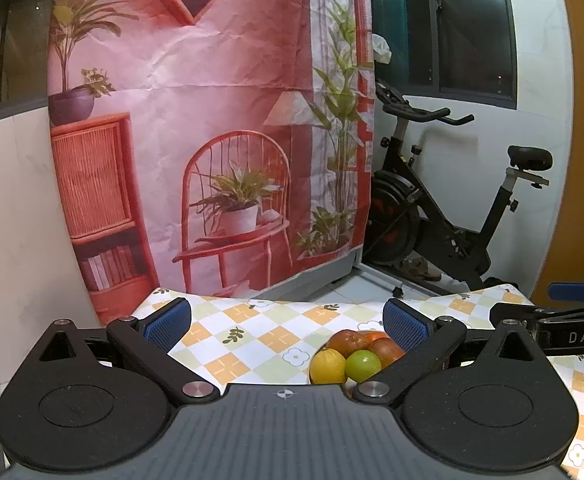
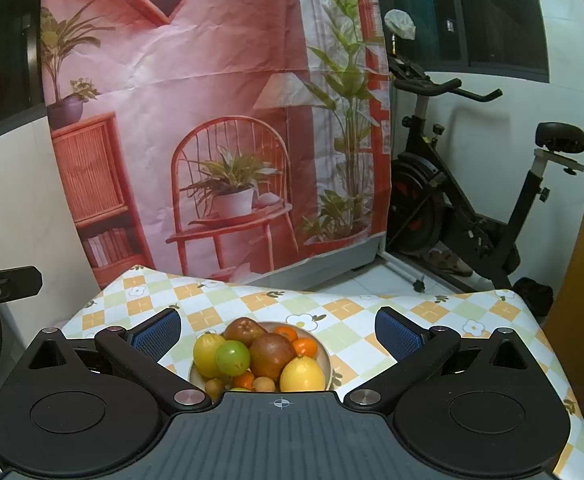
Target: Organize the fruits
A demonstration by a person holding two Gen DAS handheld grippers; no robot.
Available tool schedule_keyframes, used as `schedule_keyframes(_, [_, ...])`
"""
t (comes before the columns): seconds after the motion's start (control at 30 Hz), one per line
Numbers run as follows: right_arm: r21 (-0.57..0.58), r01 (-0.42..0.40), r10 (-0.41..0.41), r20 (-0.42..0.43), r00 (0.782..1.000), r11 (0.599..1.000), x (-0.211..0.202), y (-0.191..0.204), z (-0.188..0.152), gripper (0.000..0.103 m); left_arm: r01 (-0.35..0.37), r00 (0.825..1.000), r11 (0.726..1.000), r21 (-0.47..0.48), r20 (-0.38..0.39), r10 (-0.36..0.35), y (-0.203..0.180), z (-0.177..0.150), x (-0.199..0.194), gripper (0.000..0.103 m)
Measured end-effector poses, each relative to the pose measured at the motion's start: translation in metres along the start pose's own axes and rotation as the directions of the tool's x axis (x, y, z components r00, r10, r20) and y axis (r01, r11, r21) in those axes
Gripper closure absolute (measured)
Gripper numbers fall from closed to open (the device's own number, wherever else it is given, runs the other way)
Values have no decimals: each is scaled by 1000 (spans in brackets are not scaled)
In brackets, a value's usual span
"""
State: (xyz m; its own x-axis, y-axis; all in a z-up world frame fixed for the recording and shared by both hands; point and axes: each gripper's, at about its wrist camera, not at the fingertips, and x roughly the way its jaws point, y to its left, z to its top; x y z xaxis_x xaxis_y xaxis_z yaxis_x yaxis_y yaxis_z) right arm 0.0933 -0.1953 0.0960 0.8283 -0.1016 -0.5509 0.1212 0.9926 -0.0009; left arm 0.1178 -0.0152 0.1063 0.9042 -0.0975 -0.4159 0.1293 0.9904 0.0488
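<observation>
A pale bowl (image 2: 325,354) heaped with fruit sits on the checked tablecloth (image 2: 431,312). It holds two yellow lemons (image 2: 302,374), a green lime (image 2: 232,357), reddish-brown apples (image 2: 272,354), small oranges (image 2: 304,347) and small brown fruits (image 2: 264,384). My right gripper (image 2: 278,334) hangs open above the bowl, nothing between its blue pads (image 2: 395,334). In the left wrist view the fruit pile (image 1: 351,354) lies low and right, partly behind the right finger. My left gripper (image 1: 288,322) is open and empty, left of the bowl. The right gripper's finger (image 1: 571,292) shows at the far right edge.
A pink printed backdrop (image 2: 212,120) hangs just behind the table. An exercise bike (image 2: 471,200) stands on the tiled floor to the right. A white wall (image 1: 16,220) is on the left. The tablecloth's far edge (image 2: 272,292) drops off close behind the bowl.
</observation>
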Motion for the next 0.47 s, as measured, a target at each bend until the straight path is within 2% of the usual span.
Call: schedule_keyframes(0.47, [-2, -3, 3, -2, 1000, 1000, 0, 0, -1, 0, 14, 1000, 1000, -18, -2, -14, 1, 0, 2, 0])
